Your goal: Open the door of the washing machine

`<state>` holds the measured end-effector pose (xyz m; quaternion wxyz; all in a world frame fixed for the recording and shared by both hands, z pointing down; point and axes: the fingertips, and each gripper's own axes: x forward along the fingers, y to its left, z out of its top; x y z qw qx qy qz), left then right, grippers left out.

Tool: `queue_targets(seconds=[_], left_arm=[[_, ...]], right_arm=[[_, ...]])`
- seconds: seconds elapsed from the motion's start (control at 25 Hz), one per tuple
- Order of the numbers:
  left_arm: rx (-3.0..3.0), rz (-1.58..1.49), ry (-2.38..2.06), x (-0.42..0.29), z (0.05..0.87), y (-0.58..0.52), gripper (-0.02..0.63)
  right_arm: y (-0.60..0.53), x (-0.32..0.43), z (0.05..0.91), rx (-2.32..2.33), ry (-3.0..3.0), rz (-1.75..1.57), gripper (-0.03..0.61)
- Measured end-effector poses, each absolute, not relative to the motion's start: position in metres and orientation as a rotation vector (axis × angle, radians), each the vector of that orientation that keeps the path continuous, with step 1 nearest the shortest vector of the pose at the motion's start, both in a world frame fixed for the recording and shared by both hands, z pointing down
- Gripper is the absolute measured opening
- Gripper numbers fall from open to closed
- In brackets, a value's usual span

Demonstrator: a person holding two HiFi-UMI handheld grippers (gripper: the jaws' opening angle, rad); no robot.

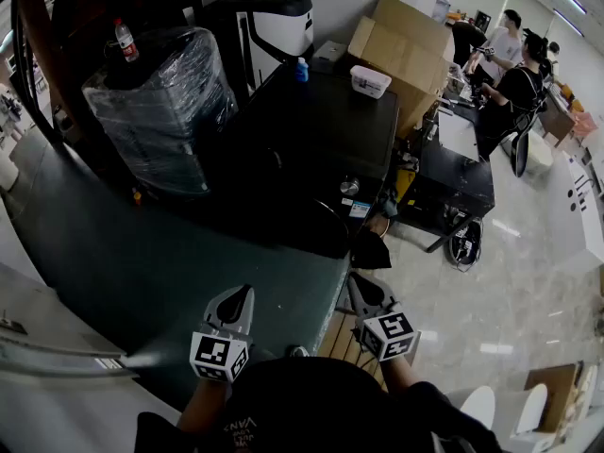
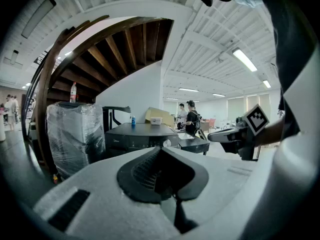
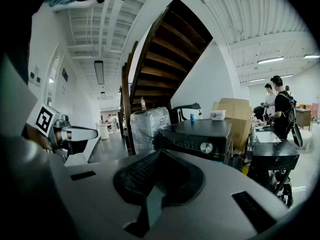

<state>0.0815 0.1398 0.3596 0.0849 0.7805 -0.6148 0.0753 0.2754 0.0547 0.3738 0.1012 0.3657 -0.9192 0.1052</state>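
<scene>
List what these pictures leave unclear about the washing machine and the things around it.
- Washing machine, its door: in the head view the front is lost in shadow; in the gripper views the left gripper and right gripper cover its lower front.
- Wrapped appliance: plastic film hides what it is, every view.
- Blue bottle on the machine: label too small, every view.

The head view looks steeply down over the left gripper (image 1: 243, 296) and right gripper (image 1: 359, 284). Both gripper views face the washer (image 3: 195, 134), well off; all three share it.
</scene>
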Motion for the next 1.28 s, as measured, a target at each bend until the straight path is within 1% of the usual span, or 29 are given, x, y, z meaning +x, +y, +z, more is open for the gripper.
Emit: queue_targets(seconds=[0.36,0.44,0.64,0.68,0.72,0.76,0.8,1.08,1.2,1.28], left_arm=[[2.359,0.241,-1.847,0.071,0.360,0.125,0.018],[2.377,0.253,-1.820,0.066,0.364,0.117,0.020],[2.418,0.263,-1.730,0.042,0.375,0.090,0.025],[2.432,0.268,-1.698,0.037,0.376,0.083,0.034],[2.447,0.275,-1.662,0.033,0.378,0.077,0.063],[2.464,0.281,-1.624,0.028,0.380,0.070,0.109],[2.481,0.289,-1.587,0.024,0.382,0.063,0.129],[2.634,0.383,-1.344,-0.018,0.399,0.017,0.152],[2.720,0.466,-1.239,-0.033,0.406,0.002,0.179],[2.784,0.526,-1.163,-0.040,0.407,-0.008,0.184]], right_arm=[[0.043,0.266,0.376,1.085,-2.748,0.326,0.009],[0.040,0.257,0.378,1.083,-2.739,0.322,0.092],[0.024,0.240,0.386,1.164,-2.692,0.357,0.110],[0.020,0.237,0.388,1.190,-2.675,0.369,0.118],[0.017,0.233,0.390,1.216,-2.657,0.379,0.124],[0.014,0.229,0.391,1.241,-2.641,0.386,0.132],[0.010,0.225,0.392,1.265,-2.625,0.391,0.138],[0.003,0.187,0.401,1.486,-2.485,0.420,0.163],[0.006,0.173,0.408,1.584,-2.417,0.432,0.169],[0.007,0.167,0.412,1.635,-2.374,0.427,0.173]])
